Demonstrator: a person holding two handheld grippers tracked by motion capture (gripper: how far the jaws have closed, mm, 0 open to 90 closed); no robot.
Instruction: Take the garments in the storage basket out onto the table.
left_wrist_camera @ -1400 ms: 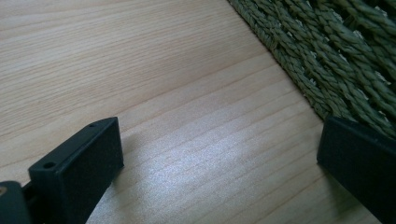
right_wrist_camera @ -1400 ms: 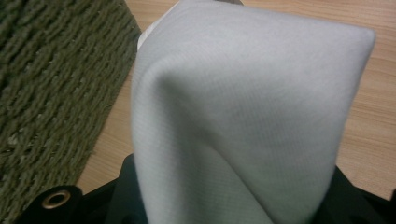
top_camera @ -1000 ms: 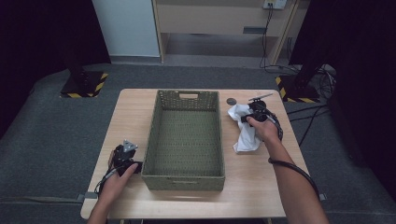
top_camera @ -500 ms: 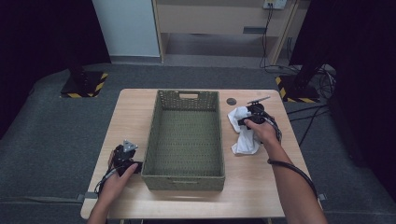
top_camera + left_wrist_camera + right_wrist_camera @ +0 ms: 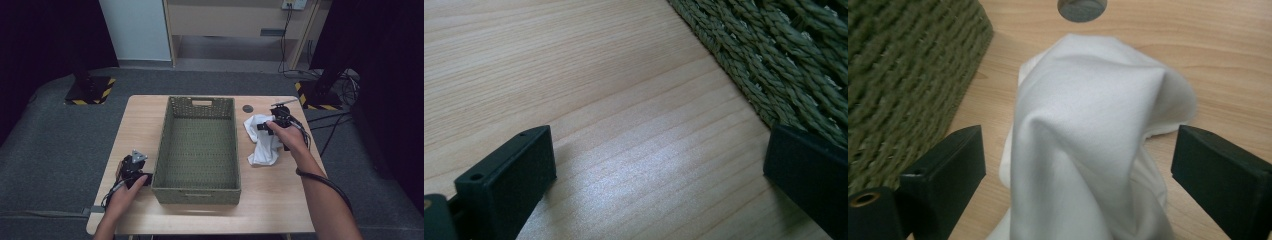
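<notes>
A crumpled white cloth (image 5: 262, 145) lies on the wooden table (image 5: 280, 200), right of a green woven basket (image 5: 197, 185). My right gripper (image 5: 270, 124) sits at the cloth's far end. In the right gripper view it (image 5: 1078, 150) is open, and a raised fold of the cloth (image 5: 1088, 130) stands between the wide-apart jaws. My left gripper (image 5: 135, 167) rests on the table by the basket's near left corner. It (image 5: 659, 150) is open over bare wood, with the basket wall (image 5: 784, 55) beside its right jaw.
The basket's inside (image 5: 200, 142) holds nothing. A small dark round disc (image 5: 247, 108) lies on the table just beyond the cloth, and shows too in the right gripper view (image 5: 1080, 7). Cables trail from both grippers. Grey floor surrounds the table.
</notes>
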